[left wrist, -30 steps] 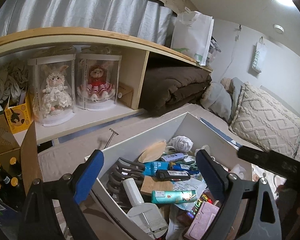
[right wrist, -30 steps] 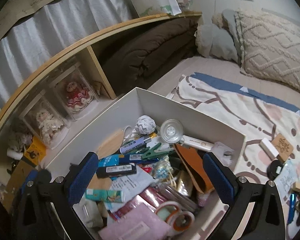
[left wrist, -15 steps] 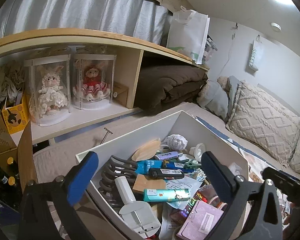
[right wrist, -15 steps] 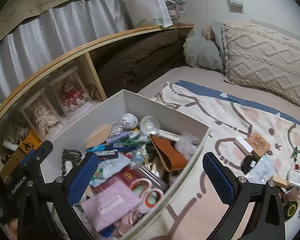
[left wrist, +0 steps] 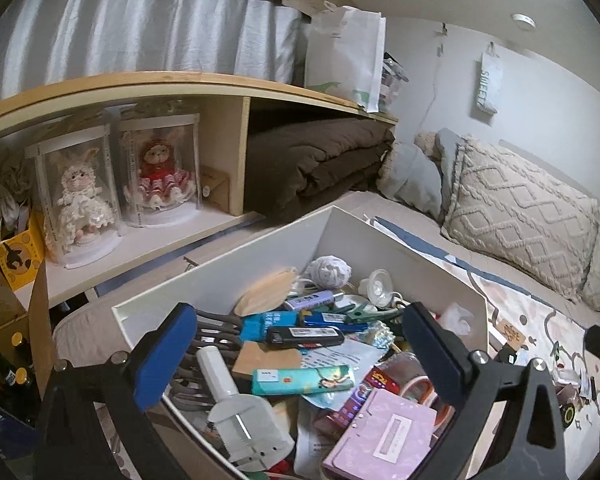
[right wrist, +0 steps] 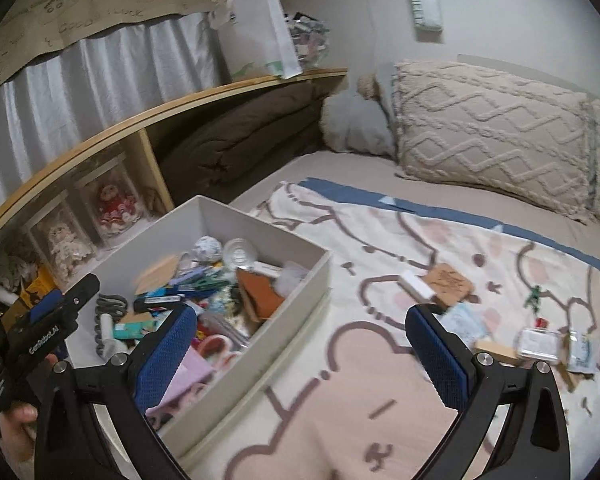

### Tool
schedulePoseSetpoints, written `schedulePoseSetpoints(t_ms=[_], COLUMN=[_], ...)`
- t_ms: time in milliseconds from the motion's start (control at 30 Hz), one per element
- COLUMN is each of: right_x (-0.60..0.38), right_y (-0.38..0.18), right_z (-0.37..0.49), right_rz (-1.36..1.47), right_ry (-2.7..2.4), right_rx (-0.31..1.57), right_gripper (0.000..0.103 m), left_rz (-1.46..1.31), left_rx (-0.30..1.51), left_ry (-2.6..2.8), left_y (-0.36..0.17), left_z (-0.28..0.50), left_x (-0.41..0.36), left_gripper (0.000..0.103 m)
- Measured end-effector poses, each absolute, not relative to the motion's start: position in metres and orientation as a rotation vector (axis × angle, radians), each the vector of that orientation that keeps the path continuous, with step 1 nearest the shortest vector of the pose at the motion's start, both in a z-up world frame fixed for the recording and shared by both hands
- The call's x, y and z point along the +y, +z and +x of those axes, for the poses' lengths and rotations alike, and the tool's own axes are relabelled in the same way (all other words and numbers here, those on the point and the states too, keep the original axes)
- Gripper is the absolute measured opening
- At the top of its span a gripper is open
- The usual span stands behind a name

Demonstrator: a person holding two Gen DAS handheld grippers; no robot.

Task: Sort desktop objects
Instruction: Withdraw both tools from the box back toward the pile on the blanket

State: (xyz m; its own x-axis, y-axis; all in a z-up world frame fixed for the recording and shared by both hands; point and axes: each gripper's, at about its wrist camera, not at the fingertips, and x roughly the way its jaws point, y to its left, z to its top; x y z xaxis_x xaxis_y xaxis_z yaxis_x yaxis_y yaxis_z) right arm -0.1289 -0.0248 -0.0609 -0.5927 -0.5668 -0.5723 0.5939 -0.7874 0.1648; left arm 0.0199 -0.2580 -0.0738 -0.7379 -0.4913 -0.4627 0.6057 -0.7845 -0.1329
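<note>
A white box on the bed is heaped with small items: a pink case, a teal tube, a black stick and a white brush. My left gripper hangs open above that heap, nothing between its blue pads. It also shows at the left edge of the right wrist view as the left gripper, held by a hand. My right gripper is open and empty over the patterned blanket, just right of the box. Loose items lie farther right: a cork coaster, a white block, a clear case.
A wooden shelf behind the box holds two cased dolls and a folded brown blanket. Knit pillows line the far side of the bed. A cardboard box with bottles stands at the left.
My right gripper has swung right, from over the box to over the blanket toward the loose items. My left gripper's jaws have widened a little and it has drifted slightly over the box.
</note>
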Motion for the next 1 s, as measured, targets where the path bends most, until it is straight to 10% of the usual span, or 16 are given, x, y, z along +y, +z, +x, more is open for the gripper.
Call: schedulePoseSetpoints(t_ms=[1000], right_x=[0.170], right_y=[-0.076], right_z=[-0.123], right_rz=[0.771], right_ry=[-2.719], right_rx=[-0.001], right_gripper=[0.103], left_rz=[0.618], left_rx=[0.154], left_ry=[-2.617], left_y=[-0.077], left_z=[-0.030], left_x=[-0.159], left_gripper=[0.103])
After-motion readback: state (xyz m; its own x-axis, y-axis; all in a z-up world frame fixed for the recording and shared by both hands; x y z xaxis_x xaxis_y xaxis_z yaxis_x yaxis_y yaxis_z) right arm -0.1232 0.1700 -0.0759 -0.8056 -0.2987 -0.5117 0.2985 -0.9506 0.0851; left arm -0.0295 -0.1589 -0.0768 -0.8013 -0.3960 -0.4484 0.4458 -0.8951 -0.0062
